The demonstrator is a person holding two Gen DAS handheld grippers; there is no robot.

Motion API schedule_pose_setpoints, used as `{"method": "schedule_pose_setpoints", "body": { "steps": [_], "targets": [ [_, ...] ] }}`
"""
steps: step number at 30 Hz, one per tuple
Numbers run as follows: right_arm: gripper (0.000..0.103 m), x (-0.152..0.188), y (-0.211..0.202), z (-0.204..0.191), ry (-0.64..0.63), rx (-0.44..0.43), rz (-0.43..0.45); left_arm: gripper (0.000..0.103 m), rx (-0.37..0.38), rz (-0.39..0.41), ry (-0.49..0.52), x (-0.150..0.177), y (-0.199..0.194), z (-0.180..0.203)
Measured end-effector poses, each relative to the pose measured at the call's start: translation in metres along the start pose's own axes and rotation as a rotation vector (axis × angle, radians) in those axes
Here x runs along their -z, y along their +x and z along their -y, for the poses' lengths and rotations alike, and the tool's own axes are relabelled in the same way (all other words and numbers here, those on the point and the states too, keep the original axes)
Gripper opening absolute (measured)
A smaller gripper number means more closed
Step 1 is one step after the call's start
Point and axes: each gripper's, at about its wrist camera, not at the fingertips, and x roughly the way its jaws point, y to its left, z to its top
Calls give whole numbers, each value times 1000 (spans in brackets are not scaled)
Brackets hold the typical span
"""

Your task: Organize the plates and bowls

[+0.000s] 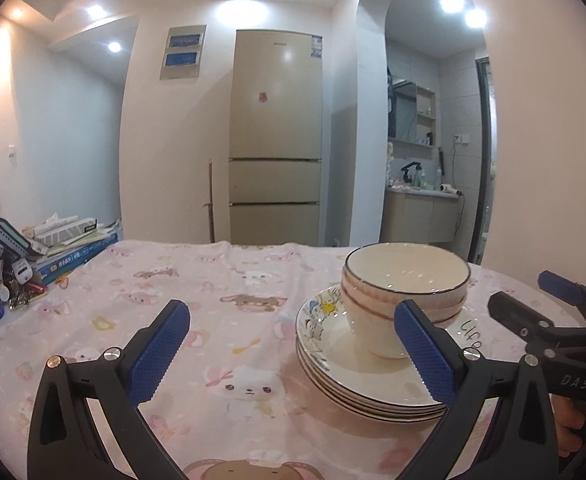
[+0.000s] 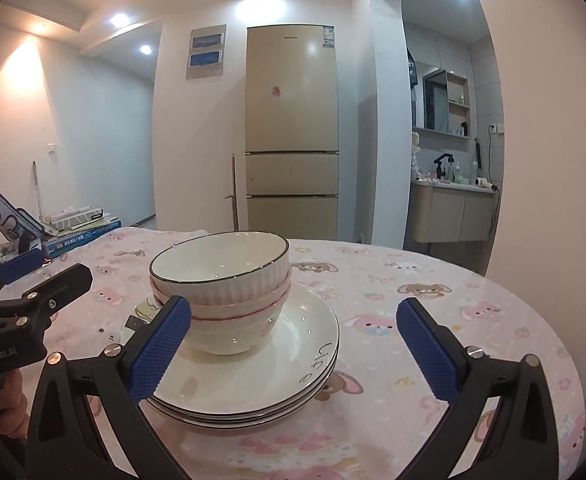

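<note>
- The left gripper (image 1: 293, 344) is spread wide and holds nothing; its right pad sits in front of the crockery in its own view, with no visible contact.
- The right gripper (image 2: 293, 344) is likewise spread and empty, its left pad (image 2: 160, 347) overlapping the near left side of the pile in its own view.
- Between the two tools, nested bowls (image 2: 221, 280) stand upright on a stack of plates (image 2: 253, 384), which rests on a table covered by a pink cartoon tablecloth (image 2: 433, 320).
- The sorting looks essentially done: bowls inside bowls, plates under them, one tidy pile.
- If a further move is wanted, I would judge it best to keep both grippers clear of the rims and draw them straight back, since a sideways brush could slide the bowls on the glazed plate.
- Books and clutter (image 1: 53, 248) lie at the table's far left edge, well apart from the pile.
- A fridge (image 1: 277, 136) stands behind the table.
- The exact count of bowls and plates is hard to fix; the printing on the top plate is partly hidden by the bowls.
- The hands behind the grippers are cut off at the frame edges.
</note>
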Motion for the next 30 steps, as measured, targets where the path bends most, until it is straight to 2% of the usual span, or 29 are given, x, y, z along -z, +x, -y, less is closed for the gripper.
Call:
{"method": "schedule_pose_setpoints", "body": {
  "steps": [5,30],
  "targets": [
    [103,1,4,9,37,3,-21,103,-4,-9,33,2,2,6],
    [103,1,4,5,17,-11,-34,103,-18,-9,25,2,2,5]
  ]
}}
